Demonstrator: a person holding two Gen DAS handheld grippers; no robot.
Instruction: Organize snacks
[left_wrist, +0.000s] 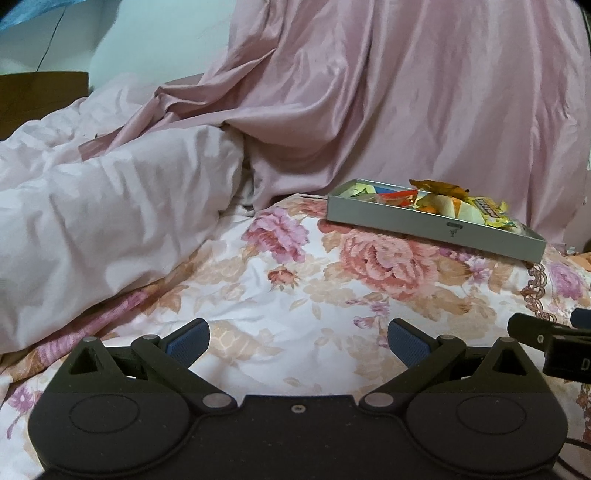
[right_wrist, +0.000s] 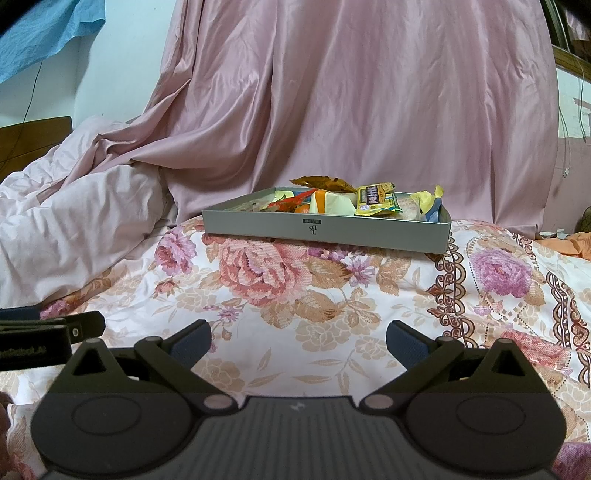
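A: Snacks (right_wrist: 332, 201) sit piled in one grey tray (right_wrist: 325, 230) on the floral bedspread (right_wrist: 295, 295); exact count unclear.
B: Around it?
A: Pink drape (right_wrist: 351, 110) behind, rumpled quilt (left_wrist: 110, 206) left.
B: Grippers?
A: Left gripper (left_wrist: 298, 341) and right gripper (right_wrist: 298, 341) both spread, empty, well short of the tray.

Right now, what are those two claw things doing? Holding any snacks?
Left gripper: open, holding nothing.
Right gripper: open, holding nothing.
The snacks sit in the grey tray.

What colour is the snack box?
The snack box is grey; clearest in the right wrist view.
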